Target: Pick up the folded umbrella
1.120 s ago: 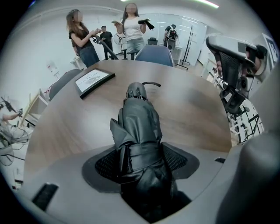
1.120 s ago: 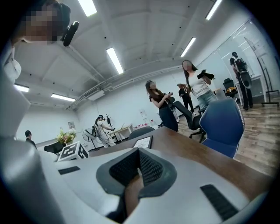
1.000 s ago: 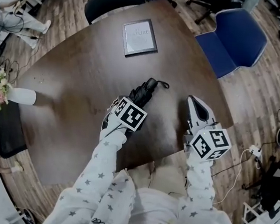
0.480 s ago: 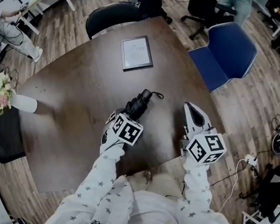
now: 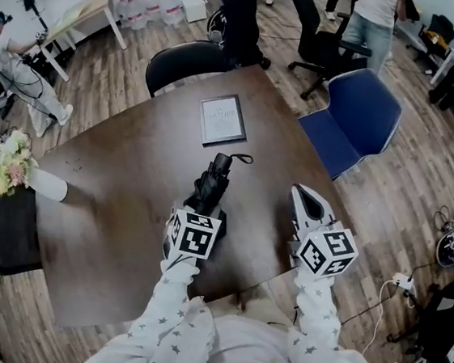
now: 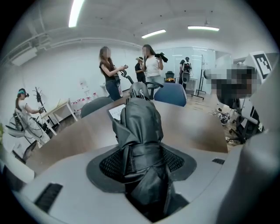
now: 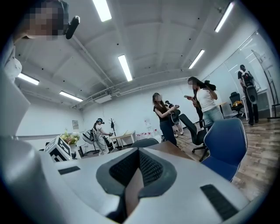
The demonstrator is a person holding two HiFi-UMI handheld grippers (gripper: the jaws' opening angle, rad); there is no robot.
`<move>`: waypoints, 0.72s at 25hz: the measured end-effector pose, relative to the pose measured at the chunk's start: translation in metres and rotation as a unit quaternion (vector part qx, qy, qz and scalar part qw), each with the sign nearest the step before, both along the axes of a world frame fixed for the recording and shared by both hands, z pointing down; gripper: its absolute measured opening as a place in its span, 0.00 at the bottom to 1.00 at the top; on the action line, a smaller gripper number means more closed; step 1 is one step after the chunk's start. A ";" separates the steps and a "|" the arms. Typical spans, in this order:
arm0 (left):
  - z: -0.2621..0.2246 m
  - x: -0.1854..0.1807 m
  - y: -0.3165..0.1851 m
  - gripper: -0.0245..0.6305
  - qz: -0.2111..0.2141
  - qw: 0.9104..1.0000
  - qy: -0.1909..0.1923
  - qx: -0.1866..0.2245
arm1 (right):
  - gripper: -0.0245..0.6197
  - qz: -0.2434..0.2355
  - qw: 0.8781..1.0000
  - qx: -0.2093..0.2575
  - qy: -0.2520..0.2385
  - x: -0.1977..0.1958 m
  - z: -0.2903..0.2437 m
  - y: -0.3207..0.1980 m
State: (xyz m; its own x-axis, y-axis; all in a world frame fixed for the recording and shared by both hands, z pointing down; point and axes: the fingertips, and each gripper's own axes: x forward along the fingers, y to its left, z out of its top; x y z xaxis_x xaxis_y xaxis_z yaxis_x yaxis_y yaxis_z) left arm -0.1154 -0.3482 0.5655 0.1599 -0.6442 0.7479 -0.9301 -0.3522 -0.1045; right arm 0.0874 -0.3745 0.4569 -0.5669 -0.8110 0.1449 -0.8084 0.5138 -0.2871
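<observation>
The folded black umbrella (image 5: 211,181) hangs above the dark wooden table (image 5: 123,165), its strap end pointing away from me. My left gripper (image 5: 201,205) is shut on its near end, with the marker cube covering the fingers from above. In the left gripper view the umbrella (image 6: 141,127) fills the space between the mesh pads (image 6: 111,164), and the jaws have just been closing on it. My right gripper (image 5: 306,199) hovers to the right near the table edge, shut and empty. In its own view the right gripper (image 7: 136,169) points almost level across the room.
A grey framed book (image 5: 223,119) lies flat beyond the umbrella. A blue chair (image 5: 352,122) stands at the table's right, a black chair (image 5: 185,62) at its far side. A white vase of flowers (image 5: 9,175) lies on the left. People stand in the background.
The left gripper has lifted the umbrella off the table and tilted it up. The right gripper has risen a little too. My view now takes in more of the room.
</observation>
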 end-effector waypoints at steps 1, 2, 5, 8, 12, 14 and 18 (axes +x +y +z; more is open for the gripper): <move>-0.007 -0.002 -0.002 0.42 -0.003 1.000 0.004 0.013 | 0.07 -0.001 1.000 0.004 0.000 -0.001 -0.003 0.000; -0.013 -0.005 -0.002 0.42 -0.008 1.000 0.007 0.024 | 0.07 -0.001 1.000 0.007 0.001 -0.002 -0.006 0.000; -0.031 -0.012 -0.002 0.42 -0.024 0.998 0.019 0.050 | 0.07 -0.001 1.000 0.017 -0.001 -0.003 -0.015 -0.002; -0.052 -0.018 -0.004 0.42 -0.034 0.995 0.027 0.085 | 0.07 0.000 1.000 0.029 -0.003 -0.002 -0.024 -0.004; -0.076 -0.026 -0.005 0.42 -0.047 0.990 0.043 0.127 | 0.07 0.000 0.999 0.037 -0.008 0.000 -0.031 -0.006; -0.087 -0.030 -0.003 0.42 -0.057 0.986 0.060 0.146 | 0.07 -0.001 0.999 0.041 -0.004 0.001 -0.032 -0.006; -0.115 -0.038 0.000 0.42 -0.073 0.975 0.079 0.195 | 0.07 0.000 0.999 0.050 -0.003 0.005 -0.039 -0.007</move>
State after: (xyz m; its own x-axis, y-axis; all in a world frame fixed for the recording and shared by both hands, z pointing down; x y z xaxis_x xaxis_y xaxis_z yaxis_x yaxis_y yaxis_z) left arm -0.1530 -0.3487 0.4506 0.1379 -0.8991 0.4154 -0.9827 -0.1764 -0.0557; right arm 0.0925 -0.3816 0.4183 -0.5677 -0.8211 0.0594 -0.8067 0.5405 -0.2388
